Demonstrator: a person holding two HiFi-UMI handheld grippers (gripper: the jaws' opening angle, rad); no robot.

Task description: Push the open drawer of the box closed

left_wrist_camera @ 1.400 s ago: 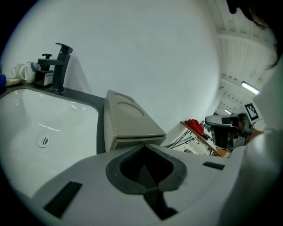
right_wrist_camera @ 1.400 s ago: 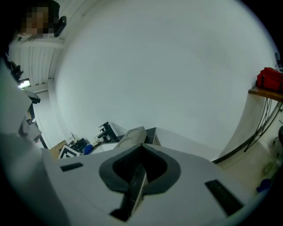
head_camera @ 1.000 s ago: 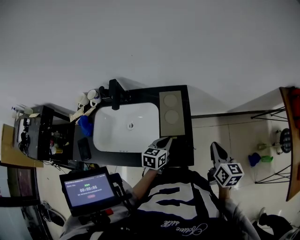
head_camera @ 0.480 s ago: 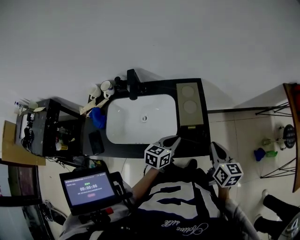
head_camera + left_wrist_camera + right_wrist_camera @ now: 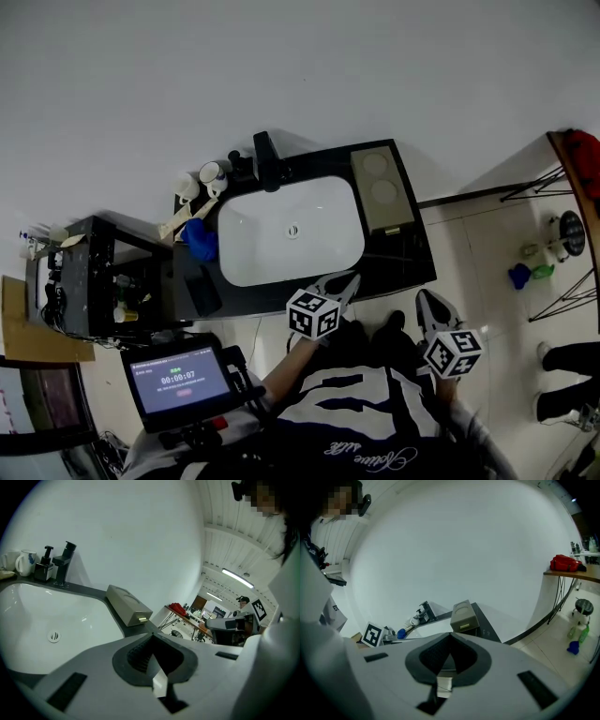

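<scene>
A glossy black counter (image 5: 412, 267) stands against a plain white wall (image 5: 300, 66), over a floor (image 5: 487, 244) of pale square tiles. Set into it is a white, rounded-rectangle basin (image 5: 281, 239) with a small round metal drain (image 5: 293, 230) near its middle. Behind the basin rises a blocky dark tap (image 5: 266, 148). At the basin's back left corner stand two white mugs (image 5: 214, 172), and a crumpled blue cloth (image 5: 199, 240) lies just left of its rim. Further left of the basin is a dark open shelf unit (image 5: 84, 281) crowded with small things.

The box (image 5: 380, 192) is a long, matte grey-beige block lying on the counter just right of the basin, with two round recesses in its lid. Its drawer front (image 5: 137, 617) faces the person and carries a small pale handle.

The left tool (image 5: 151, 635) is held in front of the basin, jaws together on nothing. The right tool (image 5: 450, 634), further right of the basin and off the counter, is likewise closed and empty.
</scene>
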